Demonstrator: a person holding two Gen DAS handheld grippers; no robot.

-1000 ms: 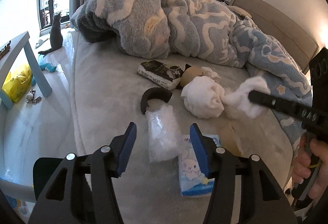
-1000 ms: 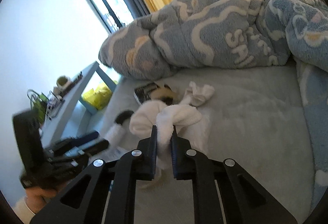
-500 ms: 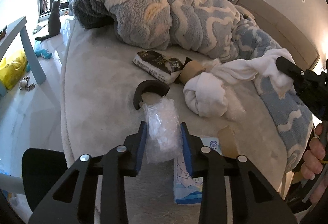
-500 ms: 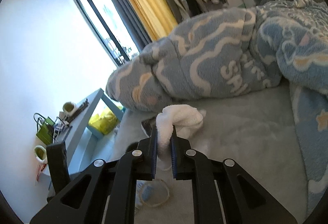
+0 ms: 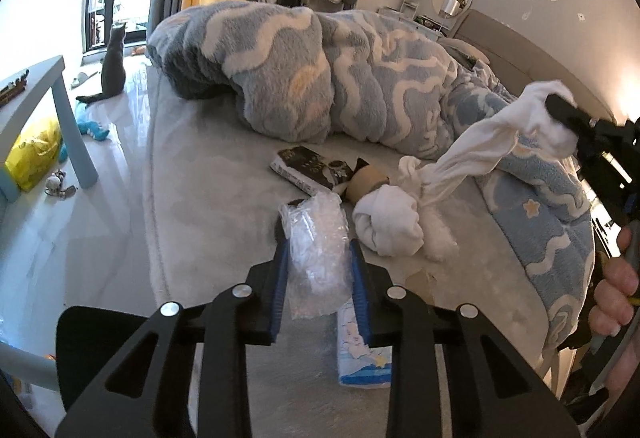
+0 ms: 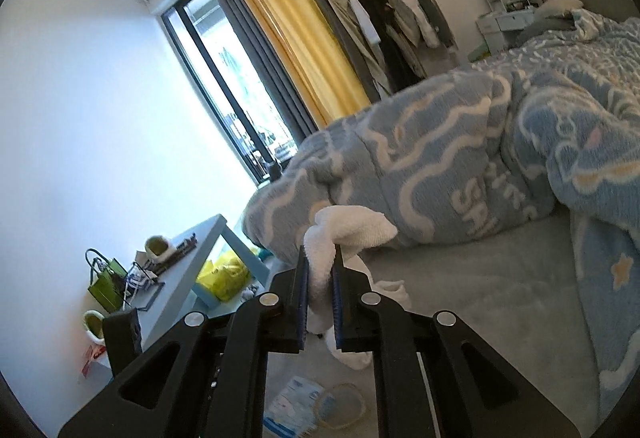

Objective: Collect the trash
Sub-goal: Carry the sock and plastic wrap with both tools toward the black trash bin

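My left gripper (image 5: 318,250) is shut on a crumpled clear plastic bag (image 5: 316,250) and holds it above the grey bed (image 5: 208,189). My right gripper (image 6: 320,270) is shut on a white cloth (image 6: 344,234) and lifts one end of it; it shows in the left wrist view (image 5: 560,105), with the cloth (image 5: 472,149) stretched up from its bundled end (image 5: 388,222) on the bed. A blue tissue pack (image 5: 360,354), a black wrapper packet (image 5: 308,169) and a cardboard tube (image 5: 368,181) lie on the bed.
A blue and white fleece blanket (image 5: 320,69) is heaped across the far side of the bed. A light blue table (image 5: 44,85), a yellow bag (image 5: 32,153) and a grey cat (image 5: 112,65) are on the floor to the left.
My left gripper closed on the plastic bag and lifted it. My right gripper rose with the white cloth, pulling it up off the bed.
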